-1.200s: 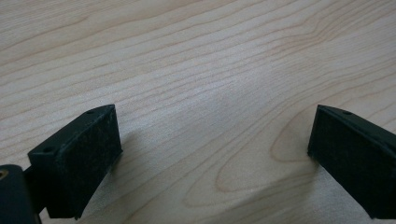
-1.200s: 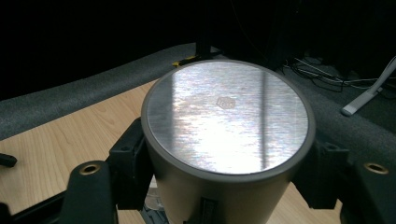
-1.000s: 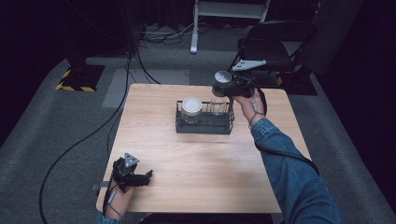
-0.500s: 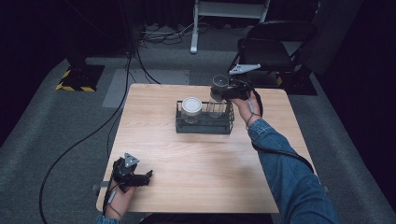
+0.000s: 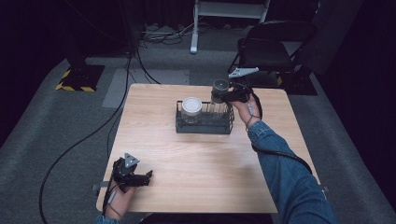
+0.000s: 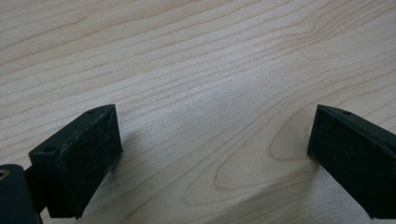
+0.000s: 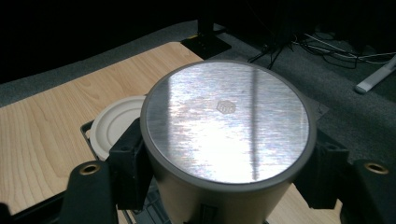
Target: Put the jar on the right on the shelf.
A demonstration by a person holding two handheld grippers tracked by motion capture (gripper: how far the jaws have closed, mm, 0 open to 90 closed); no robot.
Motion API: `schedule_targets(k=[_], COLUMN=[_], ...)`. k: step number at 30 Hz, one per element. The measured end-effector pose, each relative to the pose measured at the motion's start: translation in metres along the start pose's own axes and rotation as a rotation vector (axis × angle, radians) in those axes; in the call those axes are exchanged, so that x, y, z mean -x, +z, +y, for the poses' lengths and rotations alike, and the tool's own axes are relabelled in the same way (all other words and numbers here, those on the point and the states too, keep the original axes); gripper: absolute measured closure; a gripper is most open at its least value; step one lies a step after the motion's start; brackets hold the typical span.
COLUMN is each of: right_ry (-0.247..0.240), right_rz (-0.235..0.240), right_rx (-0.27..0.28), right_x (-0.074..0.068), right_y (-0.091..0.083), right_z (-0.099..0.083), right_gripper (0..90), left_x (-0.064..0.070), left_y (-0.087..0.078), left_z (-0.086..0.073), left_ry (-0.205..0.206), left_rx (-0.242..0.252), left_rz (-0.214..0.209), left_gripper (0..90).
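Observation:
A black wire rack (image 5: pixel 204 125) stands on the wooden table (image 5: pixel 205 158) toward its far side. A white-lidded jar (image 5: pixel 191 106) sits in the rack's left part. My right gripper (image 5: pixel 223 93) is shut on a jar with a brushed metal lid (image 7: pixel 227 120), holding it over the rack's right part; the same metal-lidded jar (image 5: pixel 219 91) has its base down among the wires. The white lid (image 7: pixel 116 124) shows behind it in the right gripper view. My left gripper (image 5: pixel 144 177) rests open near the front left corner, its pads (image 6: pixel 84 156) wide apart over bare wood.
A black chair (image 5: pixel 275 49) and a white stand (image 5: pixel 224 18) lie beyond the table's far edge. Cables (image 5: pixel 93 130) run over the grey floor at the left. A yellow-black striped base (image 5: pixel 77 79) sits at the far left.
My right gripper has carried the metal-lidded jar leftward and down, from above the rack's right end into its right part. The left gripper has stayed put.

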State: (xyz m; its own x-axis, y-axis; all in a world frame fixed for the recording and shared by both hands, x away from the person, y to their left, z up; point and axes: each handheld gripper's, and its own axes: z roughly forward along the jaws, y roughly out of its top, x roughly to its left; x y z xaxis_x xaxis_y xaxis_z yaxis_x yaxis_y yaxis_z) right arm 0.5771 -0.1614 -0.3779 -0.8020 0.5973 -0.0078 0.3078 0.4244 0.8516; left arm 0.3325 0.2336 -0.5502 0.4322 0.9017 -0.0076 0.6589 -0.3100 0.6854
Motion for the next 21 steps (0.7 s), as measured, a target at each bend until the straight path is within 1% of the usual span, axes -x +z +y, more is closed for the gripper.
schedule_targets(k=[5, 11, 15, 19, 21], right_ry=[0.004, -0.022, -0.014, -0.003, 0.024], right_rz=[0.003, -0.003, -0.003, -0.002, -0.006], right_rx=[0.003, -0.006, 0.002, 0.015, 0.014], right_x=[0.0006, -0.0036, -0.0024, -0.0033, -0.0039], right_y=[0.0007, 0.0007, 0.0000, -0.0017, -0.0035], right_z=[-0.0032, -0.0027, -0.0043, -0.0033, -0.0017], right_gripper=[31.8, 31.6, 31.3, 25.9, 20.1], left_x=[0.0002, 0.0002, 0.0002, 0.0003, 0.0002], left_y=[-0.0002, -0.0002, -0.0002, -0.0002, -0.0002], left_z=[-0.0001, -0.0001, -0.0001, -0.0002, -0.0001], left_ry=[-0.001, -0.001, -0.001, -0.001, -0.001], left_rx=[0.000, 0.000, 0.000, 0.000, -0.001], left_rz=[0.000, 0.000, 0.001, 0.001, 0.001], left_gripper=[2.8, 2.8, 2.8, 2.8, 2.8])
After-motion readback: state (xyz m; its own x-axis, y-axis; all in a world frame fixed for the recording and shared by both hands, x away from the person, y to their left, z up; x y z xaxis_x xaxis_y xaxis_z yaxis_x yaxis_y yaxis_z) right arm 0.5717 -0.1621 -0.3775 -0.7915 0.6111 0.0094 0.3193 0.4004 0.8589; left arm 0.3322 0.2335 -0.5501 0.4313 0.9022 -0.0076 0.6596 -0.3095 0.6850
